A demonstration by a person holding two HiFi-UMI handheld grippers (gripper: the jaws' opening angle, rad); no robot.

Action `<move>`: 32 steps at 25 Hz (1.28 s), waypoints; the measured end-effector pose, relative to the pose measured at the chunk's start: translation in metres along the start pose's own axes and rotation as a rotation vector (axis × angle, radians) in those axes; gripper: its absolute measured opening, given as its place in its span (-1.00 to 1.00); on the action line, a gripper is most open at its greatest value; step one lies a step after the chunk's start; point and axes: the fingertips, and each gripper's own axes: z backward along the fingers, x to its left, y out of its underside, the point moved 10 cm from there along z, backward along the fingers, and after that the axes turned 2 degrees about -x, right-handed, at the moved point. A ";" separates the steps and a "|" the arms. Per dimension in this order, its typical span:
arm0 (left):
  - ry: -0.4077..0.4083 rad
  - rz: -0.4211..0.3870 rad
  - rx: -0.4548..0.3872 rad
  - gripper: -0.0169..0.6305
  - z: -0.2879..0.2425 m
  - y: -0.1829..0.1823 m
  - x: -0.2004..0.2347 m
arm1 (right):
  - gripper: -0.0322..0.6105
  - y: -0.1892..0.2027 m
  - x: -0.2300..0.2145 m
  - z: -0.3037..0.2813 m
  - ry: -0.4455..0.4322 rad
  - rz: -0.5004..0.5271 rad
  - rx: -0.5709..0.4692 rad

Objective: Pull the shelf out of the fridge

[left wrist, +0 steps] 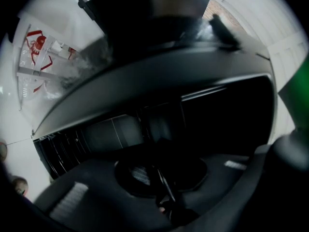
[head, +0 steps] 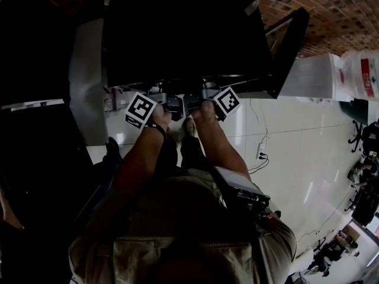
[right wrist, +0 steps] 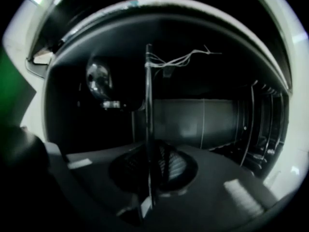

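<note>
Both your grippers are at the mouth of the black fridge point(head: 177, 34), side by side. Its black door point(head: 288, 43) stands swung open on the right.

Your left gripper point(left wrist: 161, 187): jaws nearly together, pinched on the near edge of the thin dark shelf plate point(right wrist: 148, 100). The edge shows as a slanted line between the pads. That view is dark and smeared, so the contact reads only roughly.

Your right gripper point(right wrist: 146, 180): jaws closed on the same plate, just right of the left one, with a ribbed pad against it. The plate is seen edge-on, an upright line through the right gripper view.

The shelf plate sits inside the cavity, only its near edge at the opening.

Deeper in there is a grey back wall point(right wrist: 193, 120), ribbed side rails point(right wrist: 258, 129) on the right, and a shiny round knob point(right wrist: 98, 79) on the left. Thin white wires point(right wrist: 181, 59) run off the plate's upper end.

Writing:
- The left marker cube point(head: 140, 110) and right marker cube point(head: 227, 101) carry black-and-white square patterns only.
- The white container point(head: 358, 73) at far right has a red label, print too small to read.
- The white panel with red graphics point(left wrist: 36, 50) in the left gripper view is blurred and unreadable.

A white power strip point(head: 260, 152) lies with its cable on the pale glossy floor point(head: 296, 176), right of your arms.
</note>
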 end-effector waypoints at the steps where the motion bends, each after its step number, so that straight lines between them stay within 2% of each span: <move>1: 0.000 0.004 0.001 -0.81 0.004 0.001 -0.001 | -0.86 0.000 0.001 0.004 0.006 -0.001 0.001; 12: 0.020 0.042 0.037 -0.83 0.047 0.006 -0.017 | -0.86 0.009 0.014 0.050 0.007 -0.036 -0.007; 17: 0.035 0.088 0.051 -0.85 0.063 0.007 -0.021 | -0.86 0.013 0.020 0.065 -0.014 -0.019 -0.008; 26: 0.049 0.103 0.014 -0.85 0.100 0.026 -0.032 | -0.86 0.009 0.033 0.104 -0.040 -0.024 0.036; 32: 0.072 0.101 -0.049 -0.86 0.136 0.044 -0.047 | -0.86 0.004 0.037 0.135 -0.054 -0.050 0.097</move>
